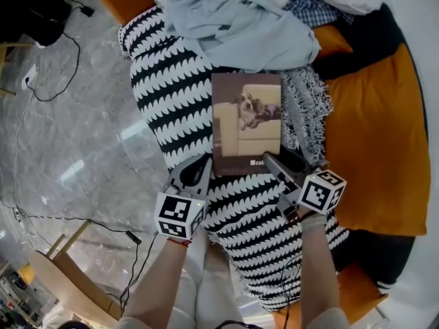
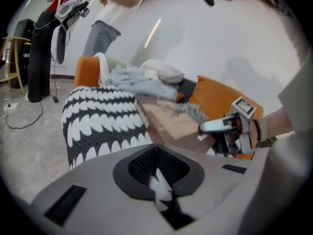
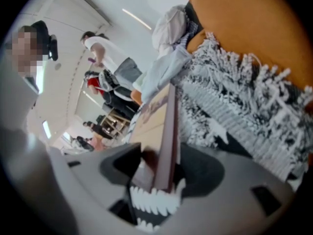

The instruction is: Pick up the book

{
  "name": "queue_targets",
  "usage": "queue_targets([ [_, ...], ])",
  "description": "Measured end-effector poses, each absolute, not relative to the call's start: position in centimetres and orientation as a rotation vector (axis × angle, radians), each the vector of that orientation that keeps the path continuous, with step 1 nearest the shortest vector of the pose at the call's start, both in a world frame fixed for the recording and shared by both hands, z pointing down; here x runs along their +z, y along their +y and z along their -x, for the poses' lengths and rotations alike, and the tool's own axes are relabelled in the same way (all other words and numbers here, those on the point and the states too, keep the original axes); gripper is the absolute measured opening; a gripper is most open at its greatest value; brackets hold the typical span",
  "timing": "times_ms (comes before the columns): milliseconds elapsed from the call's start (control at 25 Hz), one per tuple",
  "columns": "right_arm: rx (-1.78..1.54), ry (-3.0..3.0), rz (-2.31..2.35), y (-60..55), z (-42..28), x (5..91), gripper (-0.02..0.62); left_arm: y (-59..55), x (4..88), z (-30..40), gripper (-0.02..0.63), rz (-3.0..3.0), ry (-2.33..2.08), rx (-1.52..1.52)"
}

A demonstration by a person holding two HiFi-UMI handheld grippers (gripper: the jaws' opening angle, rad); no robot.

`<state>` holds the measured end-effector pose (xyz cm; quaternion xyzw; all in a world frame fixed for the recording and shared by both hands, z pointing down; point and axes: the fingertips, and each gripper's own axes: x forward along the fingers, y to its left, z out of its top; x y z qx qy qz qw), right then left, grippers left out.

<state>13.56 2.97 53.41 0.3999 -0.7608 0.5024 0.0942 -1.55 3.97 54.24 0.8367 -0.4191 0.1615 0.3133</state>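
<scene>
Right gripper [image 1: 274, 162] stands open around the lower right corner of the book [image 1: 247, 123], its pads not pressing. Left gripper [image 1: 199, 166], closed and empty, is at the lower left corner. The book lies face up at frame centre on the zigzag blanket [image 1: 164, 94]. It looks thin, stiff and smooth, probably light, so take the near edge. Its underside is hidden.

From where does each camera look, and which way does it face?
Head view: on the head, steeply down at the book on the black-and-white blanket; both forearms, left gripper, right gripper show.
Left gripper view: on that gripper, across the blanket toward the book; jaws together.
Right gripper view: along the book's edge, which stands between its jaws.
All share the book.
</scene>
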Motion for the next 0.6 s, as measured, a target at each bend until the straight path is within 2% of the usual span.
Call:
queue_targets([
  [120,1.482,-2.268,-1.163,3.3,-12.6,53.6,0.238,4.4,55.8,2.2,0.025,-2.180,-1.117,0.504],
  [400,1.599,-2.286,-1.003,3.7,-12.4,54.1,0.236,4.3,55.2,2.7,0.025,-2.171,-1.155,0.326],
  [600,1.827,-2.342,-0.843,3.3,-12.7,52.7,0.236,3.1,54.5,3.1,0.023,-2.076,-1.198,0.184],
])
